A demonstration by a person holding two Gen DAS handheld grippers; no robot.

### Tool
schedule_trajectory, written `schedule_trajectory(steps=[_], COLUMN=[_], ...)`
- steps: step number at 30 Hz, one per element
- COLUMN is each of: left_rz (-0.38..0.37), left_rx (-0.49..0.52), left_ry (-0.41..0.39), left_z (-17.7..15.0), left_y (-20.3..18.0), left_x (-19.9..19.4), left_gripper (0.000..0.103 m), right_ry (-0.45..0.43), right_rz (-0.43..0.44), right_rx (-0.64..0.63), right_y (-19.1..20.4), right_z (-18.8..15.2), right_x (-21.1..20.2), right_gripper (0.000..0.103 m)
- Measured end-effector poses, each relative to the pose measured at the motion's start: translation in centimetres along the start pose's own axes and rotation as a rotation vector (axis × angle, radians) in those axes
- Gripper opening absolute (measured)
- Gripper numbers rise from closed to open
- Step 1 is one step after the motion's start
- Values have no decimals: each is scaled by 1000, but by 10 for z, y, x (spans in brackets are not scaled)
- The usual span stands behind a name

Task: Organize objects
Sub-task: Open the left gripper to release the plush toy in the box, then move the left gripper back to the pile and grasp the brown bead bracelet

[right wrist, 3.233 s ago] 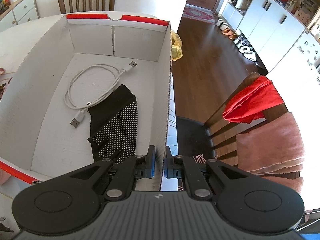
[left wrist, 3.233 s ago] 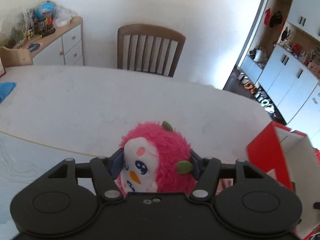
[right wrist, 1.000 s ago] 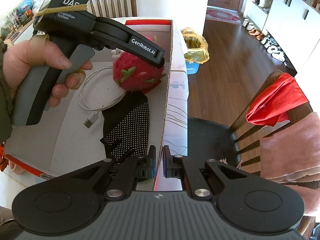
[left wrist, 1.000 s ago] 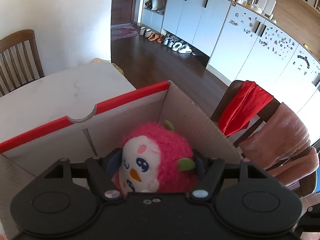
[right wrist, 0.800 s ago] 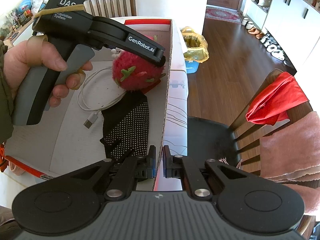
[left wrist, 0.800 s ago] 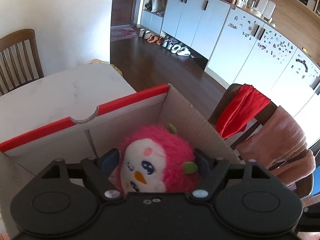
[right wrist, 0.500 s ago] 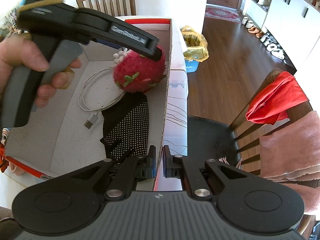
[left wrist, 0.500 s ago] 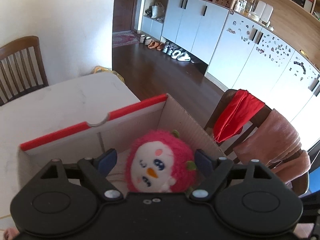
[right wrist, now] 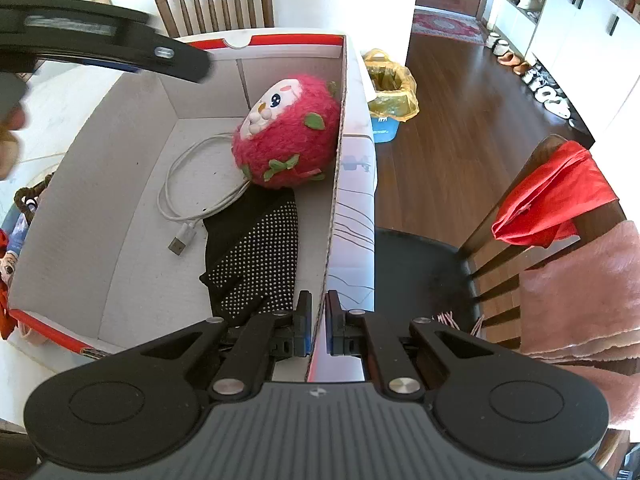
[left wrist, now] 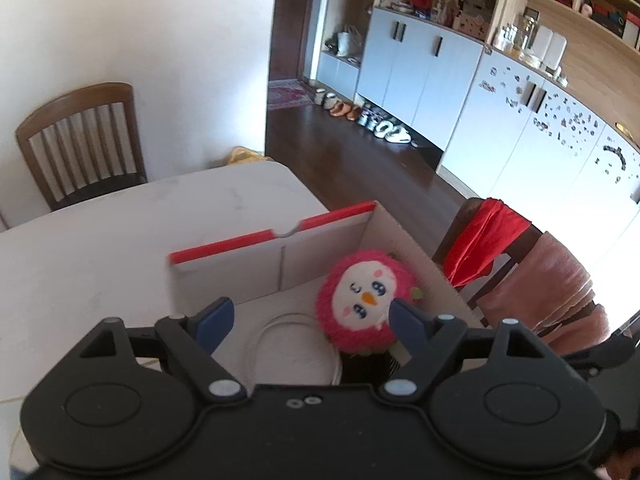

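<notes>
Inside the white cardboard box (right wrist: 132,216) on the tabletop (left wrist: 100,232), a pink plush toy (right wrist: 286,136) lies at the 1 o'clock corner (against the wall). Left gripper (left wrist: 308,320) hovers above, fingers spread, empty. Right gripper (right wrist: 316,322) pinches the box's wall.

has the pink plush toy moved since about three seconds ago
Yes. The pink plush toy went from above the bare table into the cardboard box, beside its right wall.
</notes>
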State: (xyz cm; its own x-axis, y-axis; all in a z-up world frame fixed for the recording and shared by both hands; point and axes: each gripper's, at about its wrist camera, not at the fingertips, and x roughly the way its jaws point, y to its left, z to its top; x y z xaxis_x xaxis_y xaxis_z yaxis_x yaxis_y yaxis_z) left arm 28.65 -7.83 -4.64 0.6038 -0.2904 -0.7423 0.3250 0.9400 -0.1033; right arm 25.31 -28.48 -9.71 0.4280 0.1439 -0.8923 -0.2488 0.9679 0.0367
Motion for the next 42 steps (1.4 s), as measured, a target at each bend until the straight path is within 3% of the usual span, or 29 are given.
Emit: schedule_trajectory(steps=[13, 22, 28, 36, 42], left_rz=[104, 196, 264, 348, 344], left_rx=[-64, -157, -207, -261, -264], left_ry=[-48, -53, -14, 78, 99], left_z=[-34, -62, -83, -112, -126], left_y=[49, 87, 109, 139, 146], left_x=[-75, -100, -95, -59, -41], left_gripper=[85, 97, 101, 101, 95], right_ry=[-3, -1, 1, 1, 1], right_rz=[-9, -2, -2, -5, -9], right_rx=[-29, -24, -29, -33, -38], right_y=[3, 2, 2, 2, 3], right_z=[-1, -1, 0, 0, -1], right_x=[0, 0, 0, 1, 1], right_gripper=[6, 6, 6, 6, 6])
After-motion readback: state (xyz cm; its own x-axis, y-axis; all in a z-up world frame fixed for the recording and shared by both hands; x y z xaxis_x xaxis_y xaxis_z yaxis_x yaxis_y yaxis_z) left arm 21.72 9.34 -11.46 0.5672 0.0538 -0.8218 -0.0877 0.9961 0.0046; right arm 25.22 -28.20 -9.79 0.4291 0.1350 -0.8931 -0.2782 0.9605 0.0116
